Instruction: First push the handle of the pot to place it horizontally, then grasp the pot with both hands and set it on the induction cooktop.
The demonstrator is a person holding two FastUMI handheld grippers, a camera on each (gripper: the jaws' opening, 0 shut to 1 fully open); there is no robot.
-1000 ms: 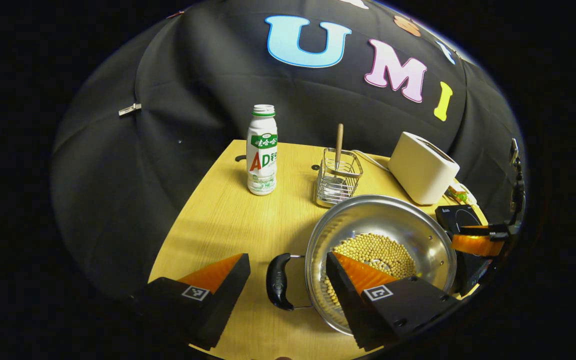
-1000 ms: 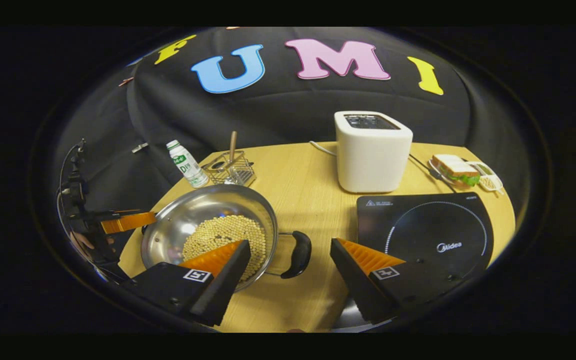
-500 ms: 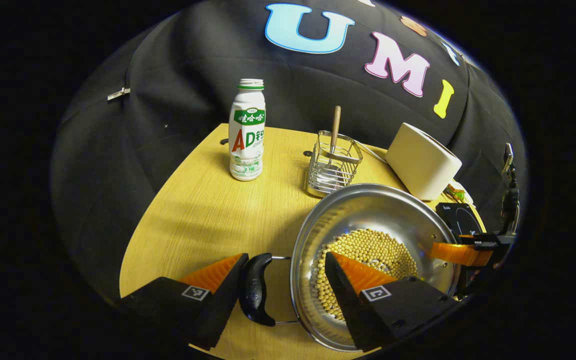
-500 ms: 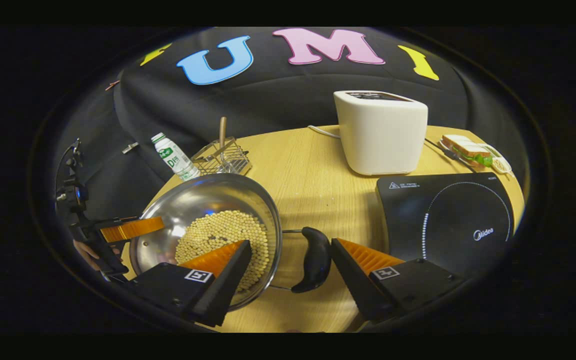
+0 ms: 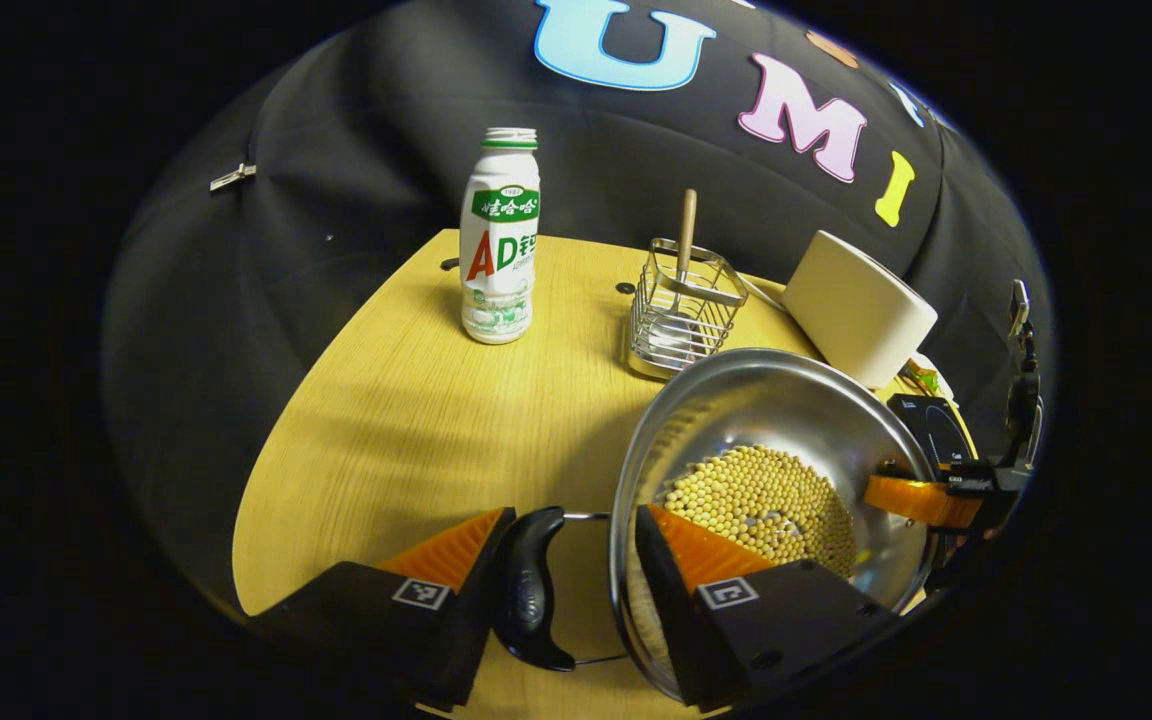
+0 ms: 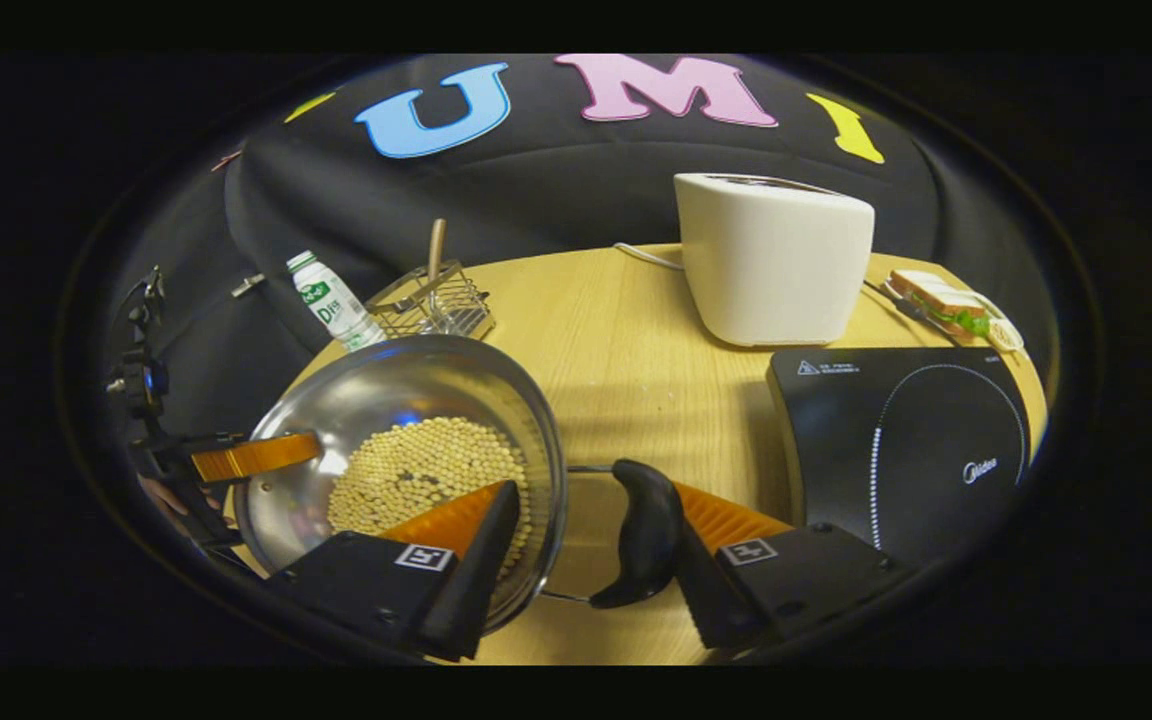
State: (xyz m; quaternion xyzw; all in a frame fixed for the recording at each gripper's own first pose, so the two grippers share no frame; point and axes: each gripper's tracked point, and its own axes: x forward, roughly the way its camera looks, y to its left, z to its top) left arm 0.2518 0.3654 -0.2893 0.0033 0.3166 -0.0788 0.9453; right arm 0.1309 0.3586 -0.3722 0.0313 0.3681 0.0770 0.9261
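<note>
A steel pot (image 5: 766, 420) holding soybeans (image 5: 766, 495) sits on the wooden table (image 5: 406, 420). In the left gripper view my left gripper (image 5: 576, 515) straddles the pot's black side handle (image 5: 531, 590). Its outer finger rests against the handle and its inner finger against the pot's inside wall. In the right gripper view my right gripper (image 6: 596, 490) stands open around the opposite black handle (image 6: 646, 530). One finger touches that handle, while the other hangs inside the pot (image 6: 406, 390), apart from the rim. The black induction cooktop (image 6: 906, 440) lies just right of it.
A white bottle (image 5: 499, 250) and a wire basket (image 5: 681, 320) holding a wooden-handled utensil stand behind the pot. A white toaster (image 6: 771, 255) sits behind the cooktop, with a plate carrying a sandwich (image 6: 946, 305) at the far right. The table's front edge is close under both grippers.
Both grippers came forward and lower, so each handle now sits between a pair of fingers. The left gripper's fingers have closed in on the handle and pot wall; the right's spacing is unchanged.
</note>
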